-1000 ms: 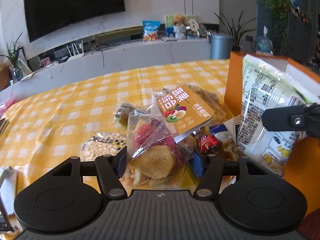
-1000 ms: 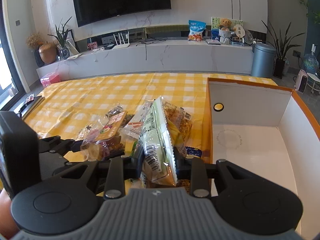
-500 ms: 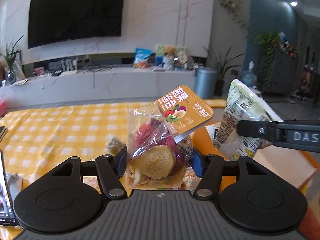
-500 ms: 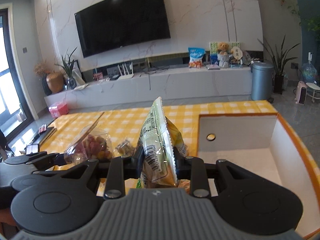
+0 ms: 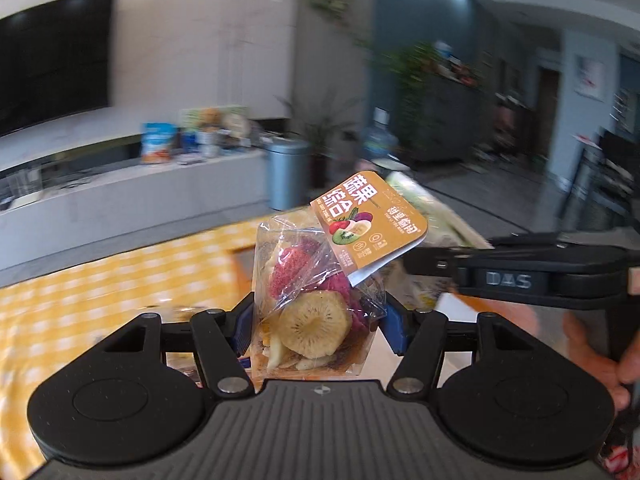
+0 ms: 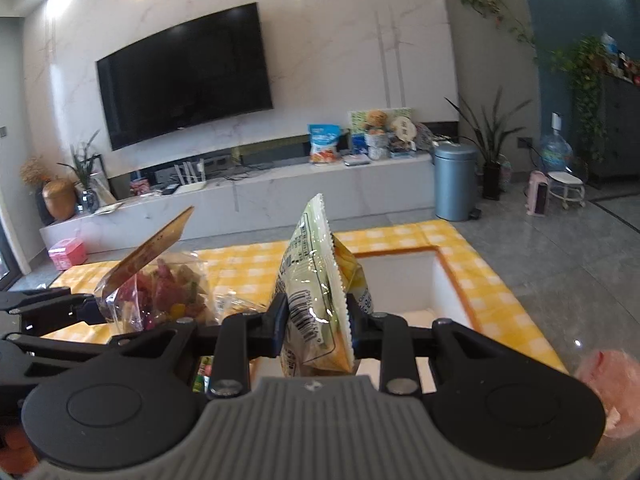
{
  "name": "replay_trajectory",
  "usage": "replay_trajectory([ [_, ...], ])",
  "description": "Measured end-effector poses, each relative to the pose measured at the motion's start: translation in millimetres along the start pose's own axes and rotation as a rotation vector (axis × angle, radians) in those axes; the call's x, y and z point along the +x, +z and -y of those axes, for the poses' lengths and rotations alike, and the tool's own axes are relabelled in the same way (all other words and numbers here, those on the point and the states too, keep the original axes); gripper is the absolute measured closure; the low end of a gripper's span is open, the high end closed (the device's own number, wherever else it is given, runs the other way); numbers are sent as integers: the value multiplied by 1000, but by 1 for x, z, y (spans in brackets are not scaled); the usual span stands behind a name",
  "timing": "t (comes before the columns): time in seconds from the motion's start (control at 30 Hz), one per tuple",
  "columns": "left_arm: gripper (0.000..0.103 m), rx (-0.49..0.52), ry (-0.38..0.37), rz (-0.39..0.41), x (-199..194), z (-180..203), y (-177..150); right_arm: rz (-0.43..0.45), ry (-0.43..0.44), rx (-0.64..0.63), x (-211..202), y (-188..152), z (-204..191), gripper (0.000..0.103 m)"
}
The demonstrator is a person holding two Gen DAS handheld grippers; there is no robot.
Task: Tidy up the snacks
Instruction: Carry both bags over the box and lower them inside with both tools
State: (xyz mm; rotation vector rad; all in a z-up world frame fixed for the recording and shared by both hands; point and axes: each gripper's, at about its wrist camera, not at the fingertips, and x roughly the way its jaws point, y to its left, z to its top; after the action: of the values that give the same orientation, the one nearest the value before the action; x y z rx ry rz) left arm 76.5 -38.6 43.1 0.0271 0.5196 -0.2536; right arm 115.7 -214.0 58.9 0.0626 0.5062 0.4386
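Both grippers are up off the table [image 6: 248, 264], pointing slightly down. Left gripper [image 5: 318, 318]: fingers pinching the fruit bag [image 5: 316, 296] at its lower half, bag upright, orange label tilted right. Right gripper [image 6: 318, 320]: fingers clamped nearly together on the green pack [image 6: 316, 292], held edge-on and upright, in front of the white box [image 6: 404, 280]. In the left view, the right gripper sits just right of the fruit bag, with a hand [image 5: 600, 340] on its body.
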Motion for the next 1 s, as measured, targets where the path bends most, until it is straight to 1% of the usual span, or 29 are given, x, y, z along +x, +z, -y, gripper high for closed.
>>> replay_trajectory([
  [0.13, 32, 69, -81, -98, 29, 11, 5, -59, -40, 26, 1, -3, 19, 76],
  [0.27, 32, 107, -98, -186, 53, 15, 2, -137, -62, 66, 7, -8, 40, 76],
  [0.4, 32, 102, -132, -249, 73, 16, 1, -194, -92, 42, 17, -17, 45, 76],
  [0.5, 32, 101, -172, -294, 84, 14, -1, -244, -92, 29, 25, -21, 49, 76],
  [0.6, 32, 135, -202, -355, 95, 19, -5, -289, -91, 18, 33, -22, 55, 76],
  [0.7, 32, 154, -221, -399, 103, 20, -9, -334, -84, 9, 41, -21, 58, 76],
  [0.87, 32, 120, -244, -474, 114, 15, -9, -413, -55, 2, 57, -21, 62, 76],
  [1.0, 32, 106, -245, -539, 124, 10, -10, -464, -45, -12, 70, -23, 61, 76],
])
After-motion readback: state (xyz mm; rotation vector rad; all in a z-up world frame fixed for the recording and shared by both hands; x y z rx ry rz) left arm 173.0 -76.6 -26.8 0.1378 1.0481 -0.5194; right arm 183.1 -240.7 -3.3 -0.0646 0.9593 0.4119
